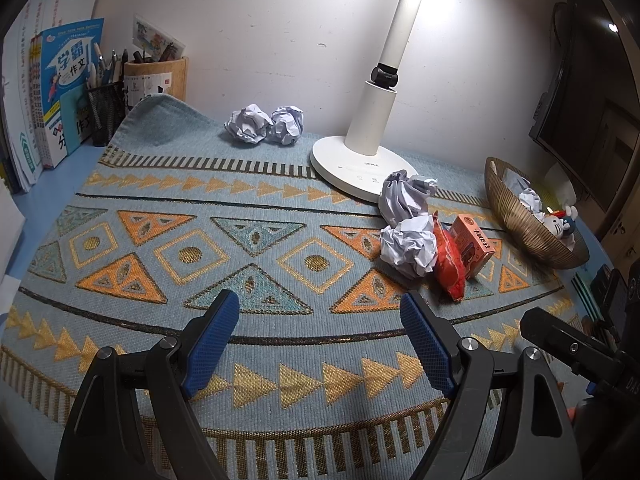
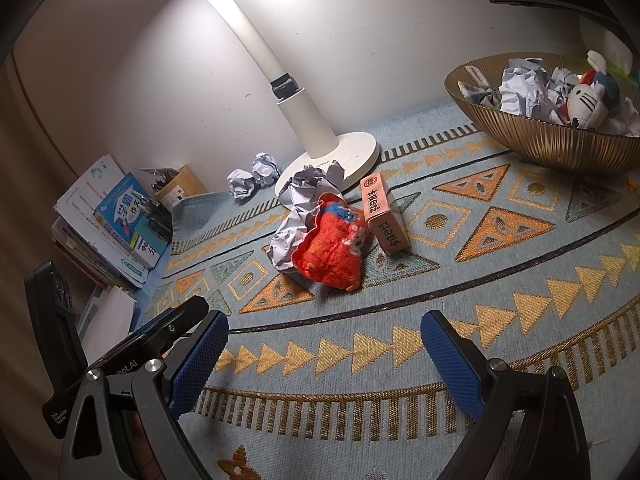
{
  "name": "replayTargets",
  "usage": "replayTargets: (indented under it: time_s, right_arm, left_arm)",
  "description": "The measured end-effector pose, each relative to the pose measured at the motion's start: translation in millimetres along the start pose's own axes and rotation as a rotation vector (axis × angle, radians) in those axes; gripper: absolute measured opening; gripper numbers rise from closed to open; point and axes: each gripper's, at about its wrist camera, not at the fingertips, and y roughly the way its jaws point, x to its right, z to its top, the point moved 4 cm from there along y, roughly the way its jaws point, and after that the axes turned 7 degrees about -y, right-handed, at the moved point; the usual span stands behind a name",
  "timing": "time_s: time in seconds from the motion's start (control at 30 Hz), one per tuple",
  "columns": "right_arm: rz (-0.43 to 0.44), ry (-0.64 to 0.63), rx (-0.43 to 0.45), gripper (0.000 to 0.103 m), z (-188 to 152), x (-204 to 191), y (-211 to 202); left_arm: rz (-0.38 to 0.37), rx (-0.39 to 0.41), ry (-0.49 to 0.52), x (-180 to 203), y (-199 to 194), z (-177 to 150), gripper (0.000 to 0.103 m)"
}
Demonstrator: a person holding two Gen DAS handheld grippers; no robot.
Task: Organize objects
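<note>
Blue woven mat is spread over the counter, its near half bare under both tongs. Left tongs are held apart, nothing gripped; right tongs likewise apart and unloaded. A cluster is seen mid-mat: red bag touching paper wads and an orange box, just beside the lamp base. Two more wads lie at the far edge by the wall. The gold bowl, holding paper and a plush toy, sits at the right edge.

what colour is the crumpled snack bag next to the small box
The crumpled plastic snack bag is bright red-orange with a small blue patch near its top, clearest in the right wrist view.
</note>
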Motion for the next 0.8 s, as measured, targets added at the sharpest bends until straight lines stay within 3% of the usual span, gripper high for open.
replayTargets:
  time_s: [0.8]
  right_arm:
    - [0.005,0.0,-0.002,0.097,0.7,-0.5,-0.1]
  left_arm:
    - [-0.004,-0.002,-0.002,-1.0,-0.6,1.0,0.082]
